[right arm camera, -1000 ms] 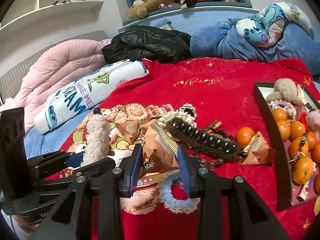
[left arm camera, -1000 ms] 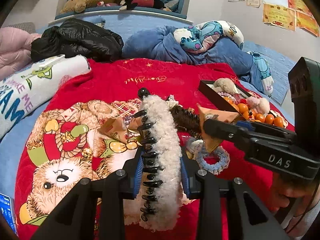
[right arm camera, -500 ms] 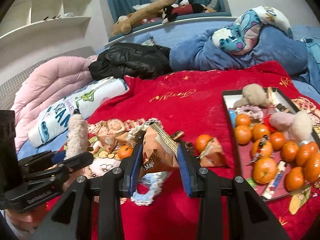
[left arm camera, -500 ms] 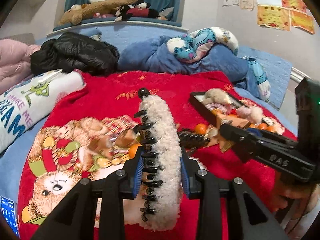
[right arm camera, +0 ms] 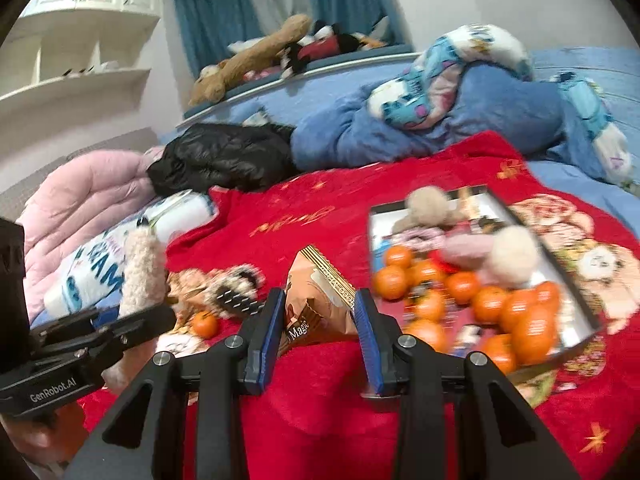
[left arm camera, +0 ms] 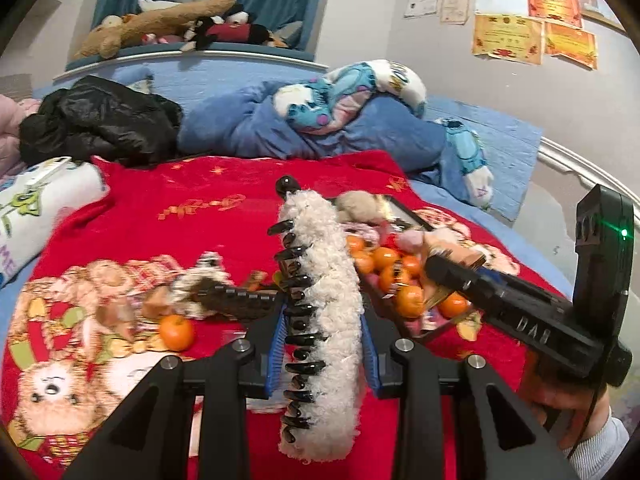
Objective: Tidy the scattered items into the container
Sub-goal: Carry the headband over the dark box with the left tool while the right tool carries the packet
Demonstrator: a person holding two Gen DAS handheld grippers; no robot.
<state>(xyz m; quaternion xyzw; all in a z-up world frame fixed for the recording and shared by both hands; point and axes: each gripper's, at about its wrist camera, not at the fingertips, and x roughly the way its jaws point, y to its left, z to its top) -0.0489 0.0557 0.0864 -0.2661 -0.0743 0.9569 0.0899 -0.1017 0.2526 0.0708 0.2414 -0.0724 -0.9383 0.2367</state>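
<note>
both grippers [left arm camera: 323,350] [right arm camera: 316,338] clamped, angled downward

The tray [right arm camera: 576,280] ahead and to the right of the right gripper [right arm camera: 320,322] was smeared by motion, so the oranges [right arm camera: 492,304] and the small things among them could not be told apart. From the left wrist view the fluffy hair claw [left arm camera: 328,304] between the left gripper's [left arm camera: 323,346] pads hid the tray's near left part. The dark claw clip [left arm camera: 236,300] just left of it was blurred. The snack packet's [right arm camera: 316,300] lower end lay hidden behind the right gripper's pads, its print mostly unreadable.
</note>
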